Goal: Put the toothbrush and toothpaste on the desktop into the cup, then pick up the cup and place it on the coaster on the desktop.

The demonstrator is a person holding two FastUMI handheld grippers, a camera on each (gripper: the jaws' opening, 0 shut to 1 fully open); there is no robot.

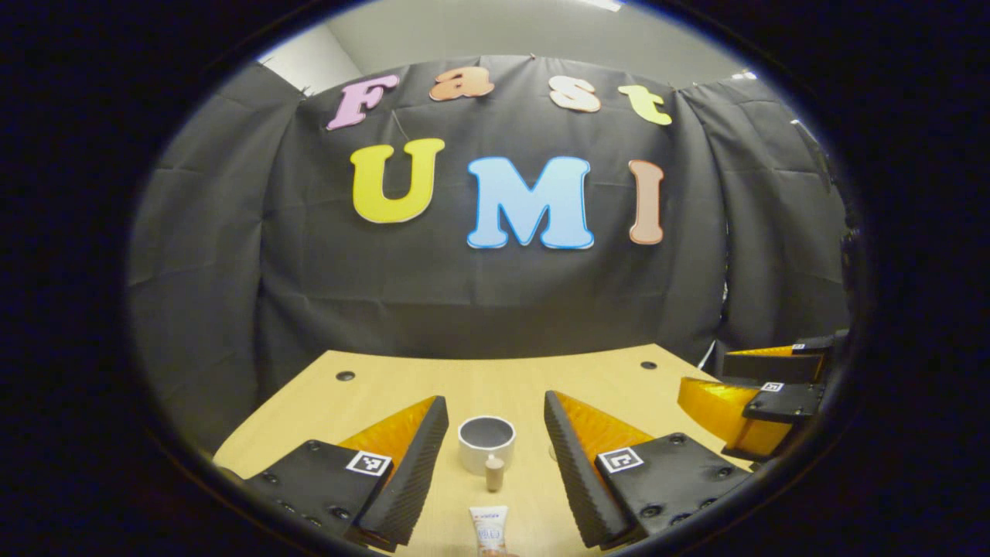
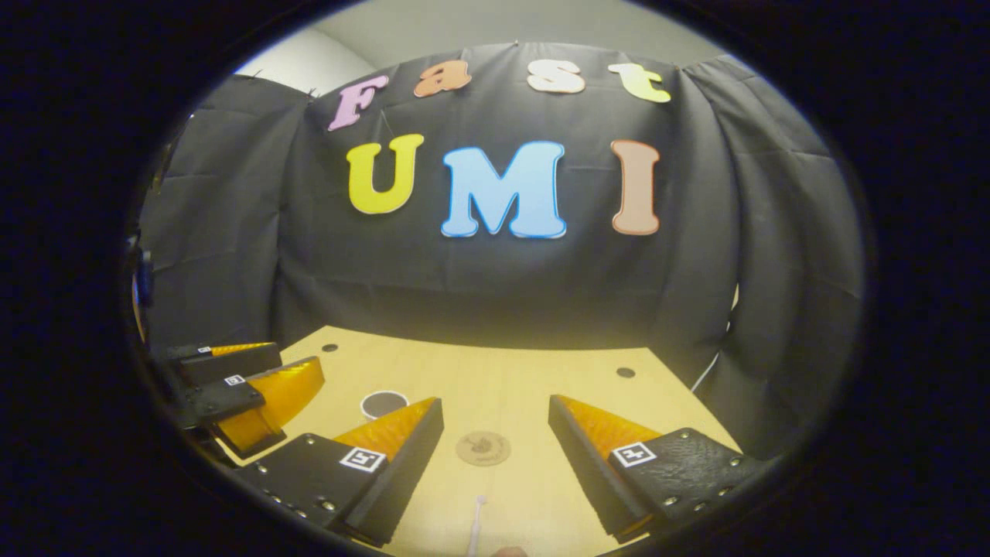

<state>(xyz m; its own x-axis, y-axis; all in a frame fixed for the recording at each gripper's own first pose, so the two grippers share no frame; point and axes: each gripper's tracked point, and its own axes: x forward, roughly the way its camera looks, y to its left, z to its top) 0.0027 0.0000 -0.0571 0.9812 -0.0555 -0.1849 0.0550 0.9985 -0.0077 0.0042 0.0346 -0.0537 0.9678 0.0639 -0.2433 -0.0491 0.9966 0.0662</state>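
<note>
In the left gripper view, a white cup (image 1: 486,442) with a dark inside stands upright on the wooden desktop (image 1: 479,379). It is straight ahead, between the fingers of my open left gripper (image 1: 496,398). The toothpaste tube (image 1: 489,520) lies just in front of the cup, cap pointing at it. In the right gripper view, a round brown coaster (image 2: 483,448) lies ahead between the fingers of my open right gripper (image 2: 495,402). The white toothbrush (image 2: 476,524) lies nearer, only partly visible at the bottom edge. The cup (image 2: 384,403) is to the coaster's left.
The desktop has small dark holes near its far corners (image 1: 345,376) (image 2: 625,372). Black cloth closes off the back and both sides. My right gripper (image 1: 704,370) hovers over the table's right edge, and my left gripper (image 2: 295,357) over its left side.
</note>
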